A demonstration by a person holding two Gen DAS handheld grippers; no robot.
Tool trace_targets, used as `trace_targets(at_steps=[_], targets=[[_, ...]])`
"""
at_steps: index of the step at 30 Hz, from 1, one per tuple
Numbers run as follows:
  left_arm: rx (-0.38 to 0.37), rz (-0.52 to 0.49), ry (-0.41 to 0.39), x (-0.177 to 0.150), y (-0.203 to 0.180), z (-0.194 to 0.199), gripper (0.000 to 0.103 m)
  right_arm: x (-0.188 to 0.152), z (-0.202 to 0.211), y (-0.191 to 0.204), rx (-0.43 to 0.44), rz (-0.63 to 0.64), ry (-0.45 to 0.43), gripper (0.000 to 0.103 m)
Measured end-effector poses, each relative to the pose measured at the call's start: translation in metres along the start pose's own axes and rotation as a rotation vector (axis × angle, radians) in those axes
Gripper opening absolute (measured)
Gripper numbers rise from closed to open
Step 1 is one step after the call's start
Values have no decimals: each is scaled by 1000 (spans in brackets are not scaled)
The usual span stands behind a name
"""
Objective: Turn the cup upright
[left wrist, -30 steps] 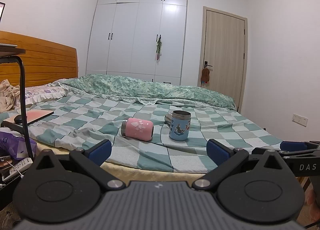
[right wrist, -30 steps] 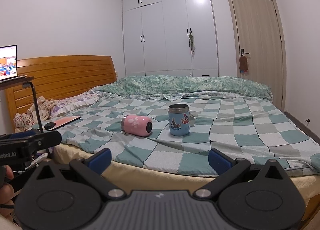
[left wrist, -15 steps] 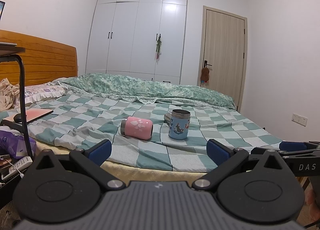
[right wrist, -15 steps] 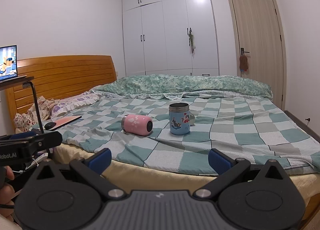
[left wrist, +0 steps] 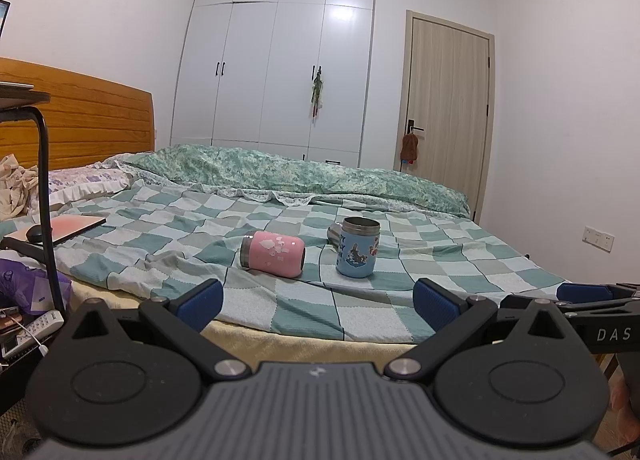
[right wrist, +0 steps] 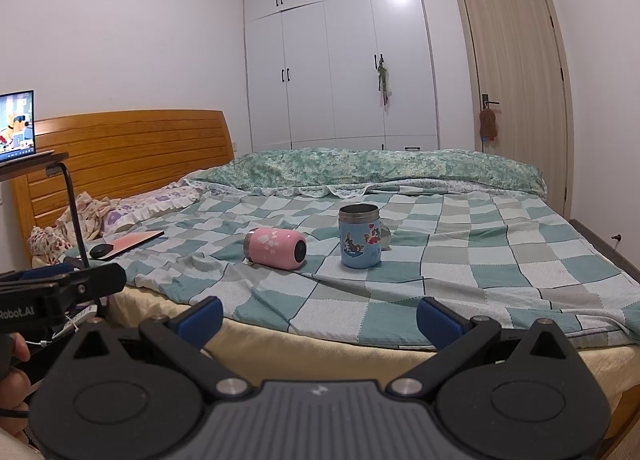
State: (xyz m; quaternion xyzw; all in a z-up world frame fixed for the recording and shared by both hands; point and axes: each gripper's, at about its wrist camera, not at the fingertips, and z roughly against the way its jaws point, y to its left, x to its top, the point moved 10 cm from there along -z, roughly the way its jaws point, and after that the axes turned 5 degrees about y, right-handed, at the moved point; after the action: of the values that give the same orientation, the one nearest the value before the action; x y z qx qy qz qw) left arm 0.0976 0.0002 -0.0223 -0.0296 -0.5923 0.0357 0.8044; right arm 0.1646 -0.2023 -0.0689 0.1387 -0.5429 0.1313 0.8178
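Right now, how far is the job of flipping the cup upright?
Nothing looks done yet: the pink cup lies on its side on the checked blanket, beside the upright blue mug. Nothing is in hand: left gripper and right gripper are open, short of the bed. Reaching, gripping and righting remain.

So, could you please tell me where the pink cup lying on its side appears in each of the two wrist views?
Left wrist: the pink cup lies on its side on the checked bedspread, just left of picture centre.
Right wrist: the pink cup lies near picture centre, its dark end facing right.
Shared landmark: the upright blue cup stands just right of it in both views.
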Motion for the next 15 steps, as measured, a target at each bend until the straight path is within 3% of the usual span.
trace_targets(at_steps=[15], targets=[[-5,7,19,-1,1,-5,103,0,-2,-1,3,-7,-1,103]])
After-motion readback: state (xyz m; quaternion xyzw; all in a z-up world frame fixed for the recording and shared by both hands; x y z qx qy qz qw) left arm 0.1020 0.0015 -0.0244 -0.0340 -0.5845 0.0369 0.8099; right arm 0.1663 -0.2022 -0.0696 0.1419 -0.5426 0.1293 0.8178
